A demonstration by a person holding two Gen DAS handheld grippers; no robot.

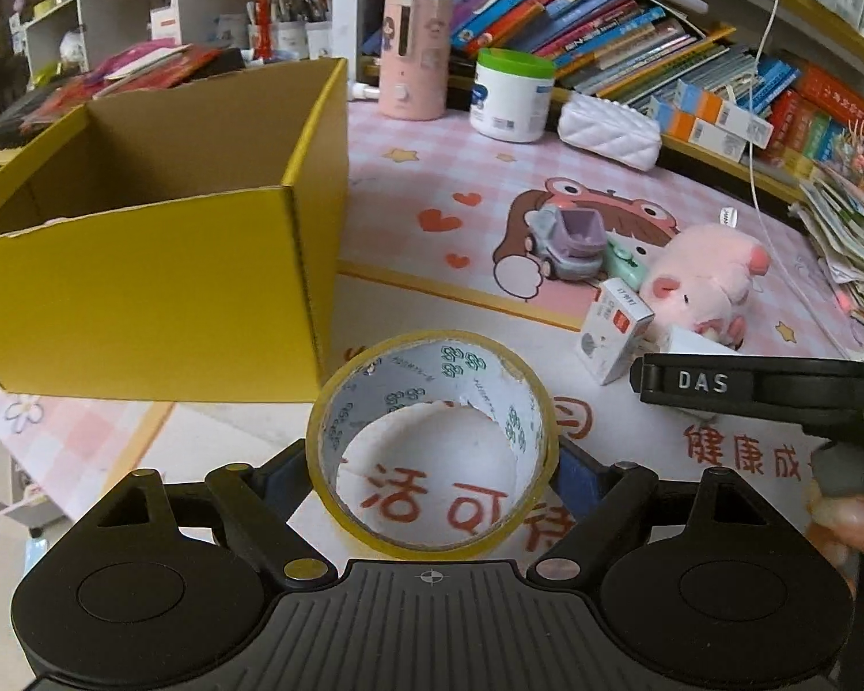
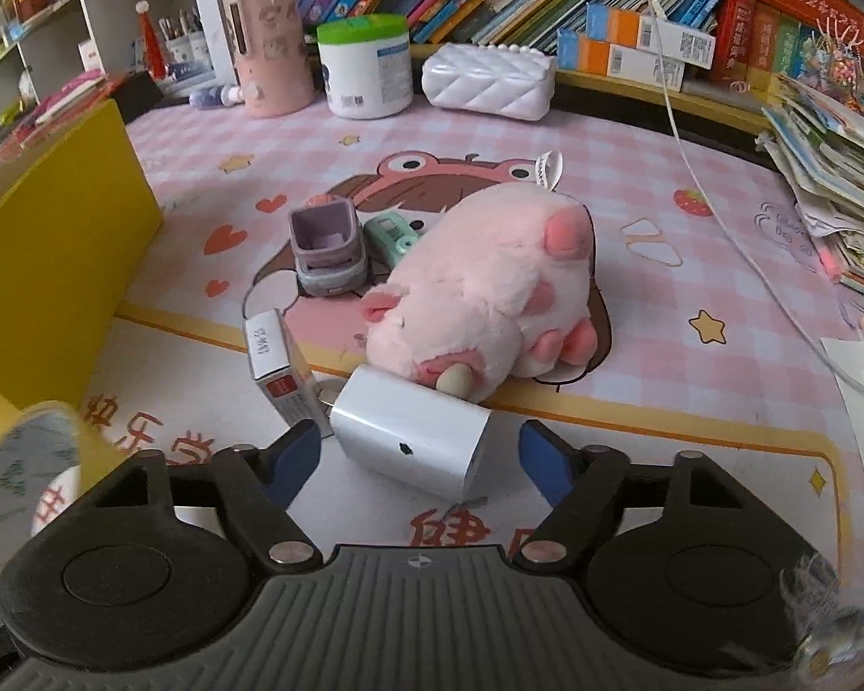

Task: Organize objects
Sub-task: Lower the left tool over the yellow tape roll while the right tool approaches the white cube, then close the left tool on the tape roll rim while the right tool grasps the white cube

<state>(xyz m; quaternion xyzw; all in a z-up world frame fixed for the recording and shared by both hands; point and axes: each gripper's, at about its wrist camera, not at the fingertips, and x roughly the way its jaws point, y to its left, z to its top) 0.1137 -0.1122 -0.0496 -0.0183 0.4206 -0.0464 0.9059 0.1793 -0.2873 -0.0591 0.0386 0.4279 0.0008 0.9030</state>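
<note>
My left gripper (image 1: pixel 432 472) is shut on a yellow tape roll (image 1: pixel 432 380), held just above the mat beside the open yellow cardboard box (image 1: pixel 144 288). In the right wrist view my right gripper (image 2: pixel 420 449) stands open around a white charger block (image 2: pixel 409 432) lying on the mat; a gap shows on both sides. Behind the charger lie a pink plush pig (image 2: pixel 489 288), a small white-and-red carton (image 2: pixel 276 368), a purple toy truck (image 2: pixel 328 253) and a mint-green gadget (image 2: pixel 391 236). The tape roll (image 2: pixel 29 472) shows blurred at the left edge.
At the back of the pink mat stand a pink humidifier (image 2: pixel 271 46), a white jar with a green lid (image 2: pixel 366 63) and a white quilted case (image 2: pixel 484 80). Books fill the shelf behind. A paper stack (image 2: pixel 829 173) and a white cable (image 2: pixel 720 213) lie at right.
</note>
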